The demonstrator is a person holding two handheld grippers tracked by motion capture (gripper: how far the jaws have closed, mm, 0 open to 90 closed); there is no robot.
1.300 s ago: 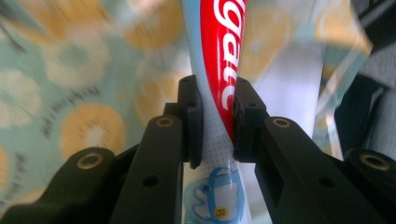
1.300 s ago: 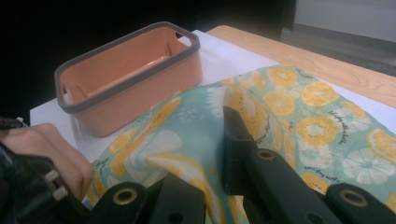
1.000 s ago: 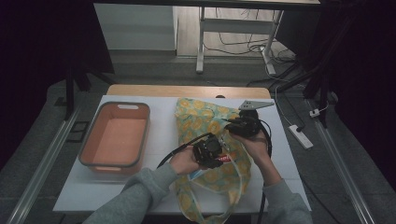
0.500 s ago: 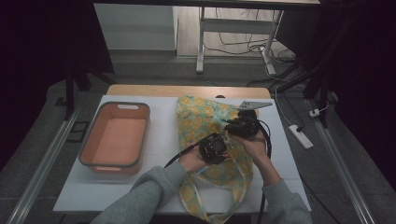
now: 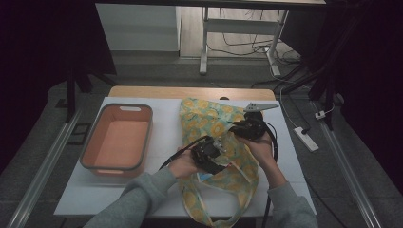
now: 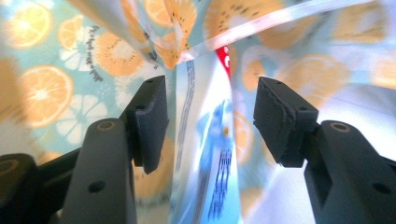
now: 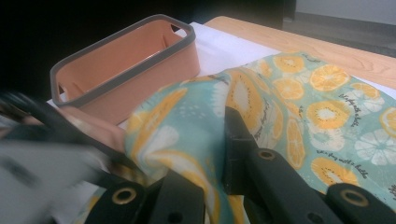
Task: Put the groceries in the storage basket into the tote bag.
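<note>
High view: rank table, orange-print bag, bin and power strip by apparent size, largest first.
1. Table, by far the largest.
2. Orange-print bag, though the hands cover part of it.
3. Bin, not far behind the bag.
4. Power strip on the floor, smallest; it lies lower than the tabletop.

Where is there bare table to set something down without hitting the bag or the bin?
Bare white table lies in the strip between the orange bin and the fruit-print bag, along the near edge in front of the bin, and in a narrow margin right of the bag. The middle is crowded: both grippers work at the bag's mouth.
</note>
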